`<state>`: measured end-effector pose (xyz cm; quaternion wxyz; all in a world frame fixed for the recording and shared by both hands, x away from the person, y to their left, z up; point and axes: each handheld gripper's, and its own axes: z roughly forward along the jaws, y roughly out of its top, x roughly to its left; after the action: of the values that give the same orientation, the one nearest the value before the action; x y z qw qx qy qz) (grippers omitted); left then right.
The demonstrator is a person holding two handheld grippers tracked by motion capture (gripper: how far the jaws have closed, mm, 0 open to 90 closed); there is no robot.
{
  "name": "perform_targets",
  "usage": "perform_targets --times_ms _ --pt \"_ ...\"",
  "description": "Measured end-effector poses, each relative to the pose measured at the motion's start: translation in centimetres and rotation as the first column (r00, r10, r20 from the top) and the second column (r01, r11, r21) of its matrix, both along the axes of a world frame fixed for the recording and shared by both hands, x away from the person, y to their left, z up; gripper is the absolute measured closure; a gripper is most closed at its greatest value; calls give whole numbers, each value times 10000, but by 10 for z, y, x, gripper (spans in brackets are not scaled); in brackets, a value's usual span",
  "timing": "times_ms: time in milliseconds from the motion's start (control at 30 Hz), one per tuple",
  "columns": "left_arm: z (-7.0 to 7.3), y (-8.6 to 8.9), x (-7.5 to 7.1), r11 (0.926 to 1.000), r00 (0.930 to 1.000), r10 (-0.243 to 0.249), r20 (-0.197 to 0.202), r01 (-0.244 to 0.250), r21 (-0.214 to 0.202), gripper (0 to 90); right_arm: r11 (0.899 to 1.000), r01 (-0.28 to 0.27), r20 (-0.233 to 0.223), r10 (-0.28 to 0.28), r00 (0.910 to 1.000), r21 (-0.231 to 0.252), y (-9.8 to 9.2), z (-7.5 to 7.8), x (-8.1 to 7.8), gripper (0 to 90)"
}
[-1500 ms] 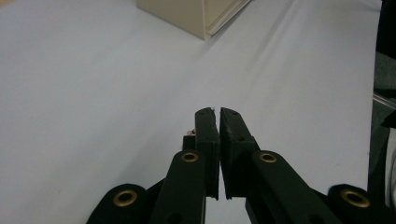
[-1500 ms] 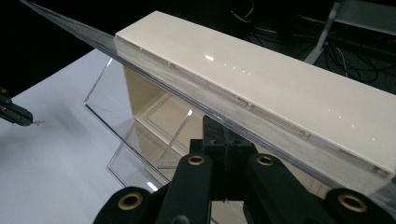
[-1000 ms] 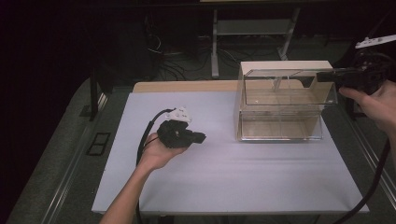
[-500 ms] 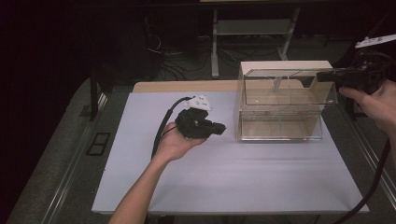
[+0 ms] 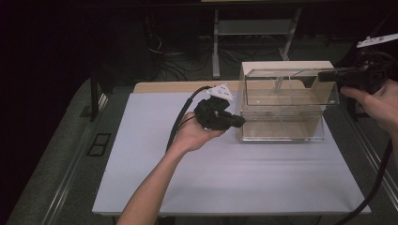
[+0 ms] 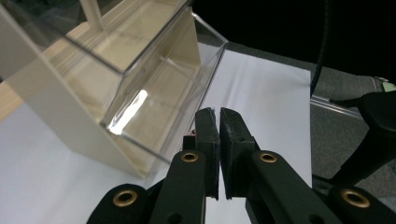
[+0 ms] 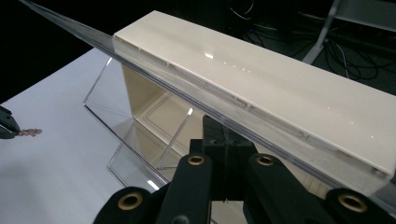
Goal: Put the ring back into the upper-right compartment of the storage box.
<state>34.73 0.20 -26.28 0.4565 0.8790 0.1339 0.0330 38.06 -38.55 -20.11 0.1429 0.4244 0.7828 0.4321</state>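
Note:
A cream box point(image 5: 283, 66) with clear walls stands at the back right of the white mat point(image 5: 225, 173). Its clear lid point(image 5: 291, 91) is lifted, and my right gripper point(image 5: 323, 75) is shut on the lid's right edge; the pane crosses that gripper's tips point(image 7: 227, 127) in the right gripper view. My left gripper point(image 5: 241, 123) hovers just left of the box's front point(image 6: 154, 93), jaws together point(image 6: 219, 116). A small reddish-brown piece point(image 7: 29, 132) sticks out from its tips, seen far left in the right gripper view.
Dark table rails run along both sides of the mat. A metal stand point(image 5: 253, 28) and cables lie behind the table. Black cables trail from both grippers. The front half of the mat is bare.
My left hand has risen and moved right, from the mat's left centre to the box's front left corner. The right gripper has kept the lid raised in place.

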Motion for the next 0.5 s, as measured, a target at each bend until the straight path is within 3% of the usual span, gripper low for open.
perform_targets --times_ms 500 --pt "19 -45 11 9990 9989 -416 225 413 145 863 10000 13 34 -13 10000 -9 0 0 0 896"
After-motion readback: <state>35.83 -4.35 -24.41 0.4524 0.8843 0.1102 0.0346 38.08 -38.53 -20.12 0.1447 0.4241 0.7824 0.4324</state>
